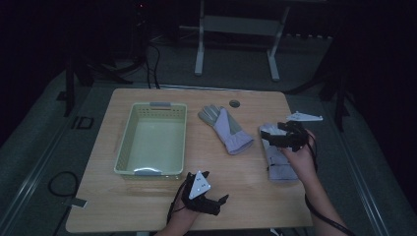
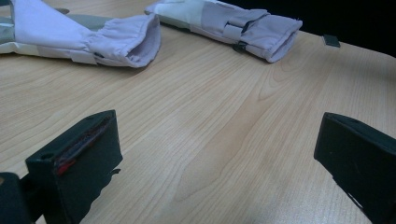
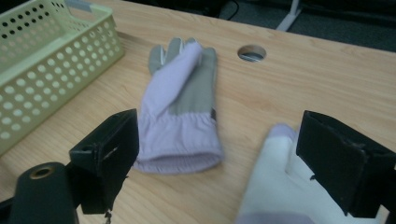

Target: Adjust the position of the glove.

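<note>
basket [image 3: 42,60] beside glove [image 3: 180,112], right gripper view

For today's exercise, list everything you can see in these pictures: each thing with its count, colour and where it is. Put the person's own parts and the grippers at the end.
Table: one, light wood, under everything.
Basket: one, pale yellow-green, perforated walls, left half of the table.
Middle glove: one, lilac and grey, lying flat at the table's centre, right of the basket.
Right glove: one, lilac and pale, flat near the table's right edge, under the right gripper.
Cable hole: one, round, dark, near the far edge.
Frame: one, white metal, on the floor beyond the table.
Left gripper: one, black, jaws open, over the near edge.
Right gripper: one, black, jaws open above the right glove.
Hands: two, entering from the bottom.
</note>
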